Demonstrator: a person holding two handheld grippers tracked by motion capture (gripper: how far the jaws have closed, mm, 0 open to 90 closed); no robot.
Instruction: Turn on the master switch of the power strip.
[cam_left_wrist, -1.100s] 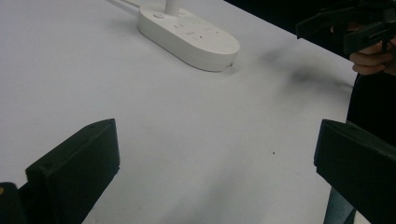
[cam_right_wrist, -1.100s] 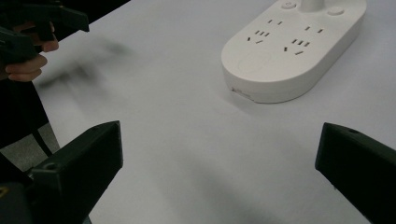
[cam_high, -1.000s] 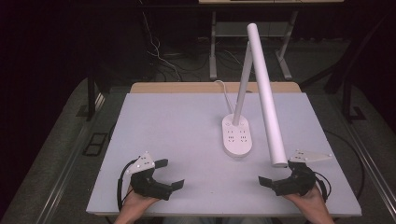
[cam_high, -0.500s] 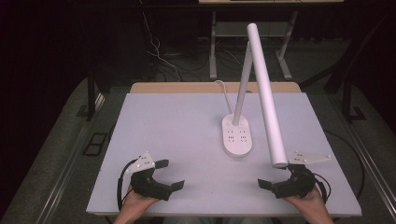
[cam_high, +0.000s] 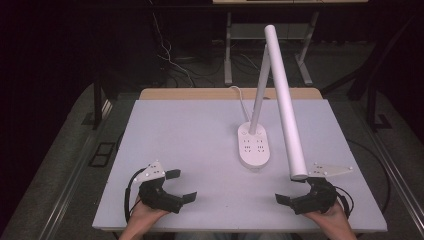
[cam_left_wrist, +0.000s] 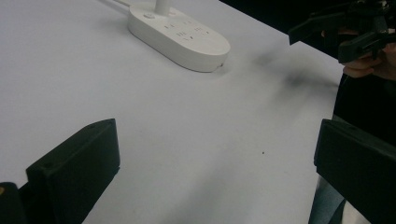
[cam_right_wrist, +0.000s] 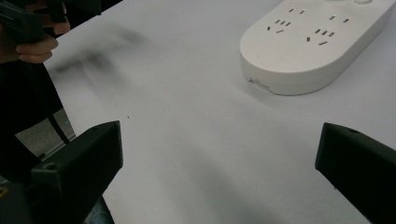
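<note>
A white desk lamp stands on the white tabletop (cam_high: 190, 135). Its oval base (cam_high: 254, 146) carries socket holes, a slim stem (cam_high: 259, 102) rises from it, and a long tube head (cam_high: 285, 100) slants down toward the front right. My left gripper (cam_high: 181, 185) rests near the front left edge, open and holding nothing. My right gripper (cam_high: 289, 191) sits at the front right, just under the tip of the tube head, open and holding nothing. The left gripper view has my left gripper (cam_left_wrist: 215, 186) facing the lamp base (cam_left_wrist: 180, 32). In the right gripper view my right gripper (cam_right_wrist: 219, 182) has the lamp base (cam_right_wrist: 317, 42) ahead.
The lamp's white cord (cam_high: 239, 95) runs off the table's far edge. Beyond the table are a dark floor, cables (cam_high: 172, 62) and metal desk legs (cam_high: 228, 55). The right hand's gripper (cam_left_wrist: 345, 28) sits at the far right of the left gripper view.
</note>
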